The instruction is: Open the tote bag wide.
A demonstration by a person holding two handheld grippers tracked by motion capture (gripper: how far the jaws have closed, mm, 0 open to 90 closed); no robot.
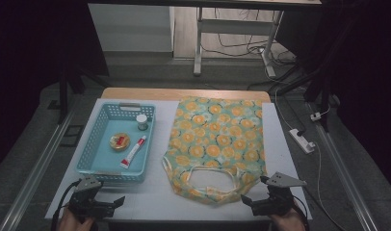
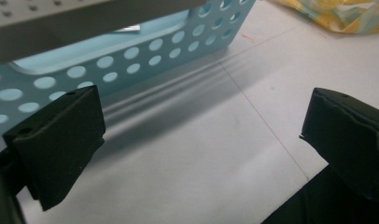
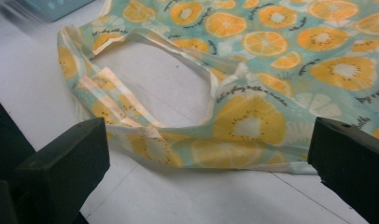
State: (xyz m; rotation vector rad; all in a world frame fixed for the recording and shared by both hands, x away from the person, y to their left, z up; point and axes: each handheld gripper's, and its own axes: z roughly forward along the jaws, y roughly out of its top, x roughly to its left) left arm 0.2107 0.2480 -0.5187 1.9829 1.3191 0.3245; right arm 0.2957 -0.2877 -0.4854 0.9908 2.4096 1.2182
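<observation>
Reaching for the bag (image 1: pixel 216 142), flat on the desk (image 1: pixel 150 192) beside the basket (image 1: pixel 95 154) | right gripper (image 1: pixel 257 195) near its handle (image 3: pixel 145 140), jaws apart, empty | left gripper (image 1: pixel 107 204) jaws apart by the basket | tip: come in low, pinch one handle strap only.

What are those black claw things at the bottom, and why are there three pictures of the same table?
The black claws are grippers, tools a person holds, one in each hand. The big picture looks down from above: the left gripper and the right gripper wait at the near edge of the white table. The other two pictures come from small cameras riding on each gripper. On the table are a blue basket with a tube, a small jar and a round tin inside, and a cloth bag printed with orange slices. Both grippers are open and hold nothing.
</observation>
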